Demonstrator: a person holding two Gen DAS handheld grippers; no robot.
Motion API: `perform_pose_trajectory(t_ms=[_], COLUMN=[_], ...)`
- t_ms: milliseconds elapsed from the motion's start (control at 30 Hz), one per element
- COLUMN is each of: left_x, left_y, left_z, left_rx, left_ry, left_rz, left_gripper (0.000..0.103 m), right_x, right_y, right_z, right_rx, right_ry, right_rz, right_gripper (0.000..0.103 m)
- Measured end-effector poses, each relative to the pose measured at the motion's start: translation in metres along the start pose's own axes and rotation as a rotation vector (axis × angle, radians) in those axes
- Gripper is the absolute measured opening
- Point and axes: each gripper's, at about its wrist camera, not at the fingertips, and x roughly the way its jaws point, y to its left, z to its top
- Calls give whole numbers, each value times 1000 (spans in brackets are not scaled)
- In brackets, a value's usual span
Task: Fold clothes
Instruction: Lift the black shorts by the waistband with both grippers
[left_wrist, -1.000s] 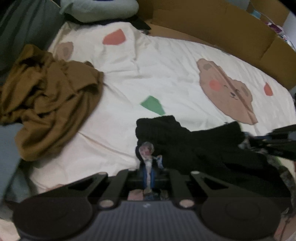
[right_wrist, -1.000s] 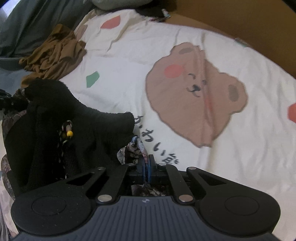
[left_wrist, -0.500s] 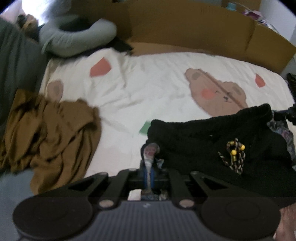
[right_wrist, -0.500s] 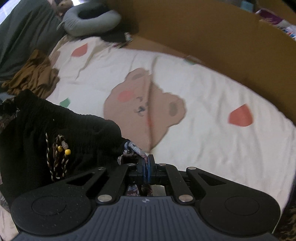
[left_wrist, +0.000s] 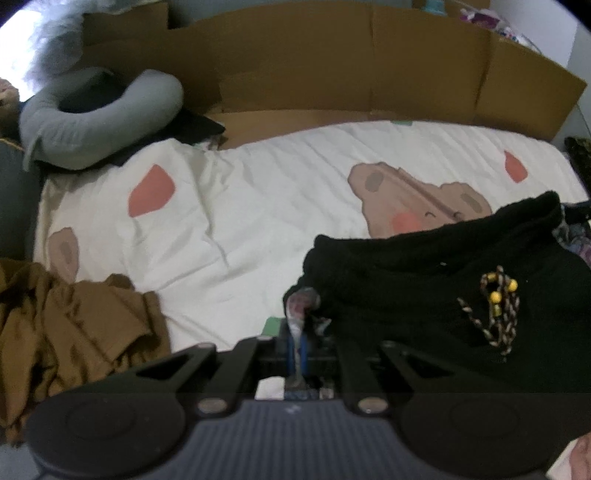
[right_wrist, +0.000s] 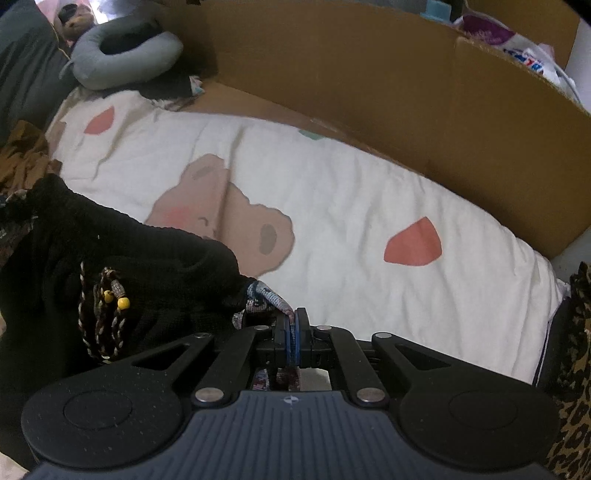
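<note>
together, the left hand-held gripper and right hand-held gripper each pinched the black garment above the bed.

The black garment covers the bear print's lower half.

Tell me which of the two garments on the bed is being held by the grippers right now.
The black garment with the beaded braided cord, pinched at either edge by the left gripper and right gripper. The brown garment lies crumpled and untouched.
</note>
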Motion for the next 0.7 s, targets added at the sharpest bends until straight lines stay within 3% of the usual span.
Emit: perform_pose_trajectory(t_ms=[233, 400, 567, 700], left_x=[38, 53, 39, 27], left_y=[-3, -7, -5, -3], left_z=[-5, -8, 2, 11], left_rx=[8, 45, 49, 52], left_ry=[57, 98, 55, 19], left_rz=[11, 45, 23, 5], left_gripper=[5, 15, 15, 25], right_x=[37, 50, 38, 28], right_y=[-1, -6, -14, -20], right_z=[-4, -7, -5, 3], right_rx=[16, 69, 110, 142], right_ry=[47, 68, 35, -5], right_rz=[-15, -1, 23, 53], right_gripper=[0, 3, 14, 20])
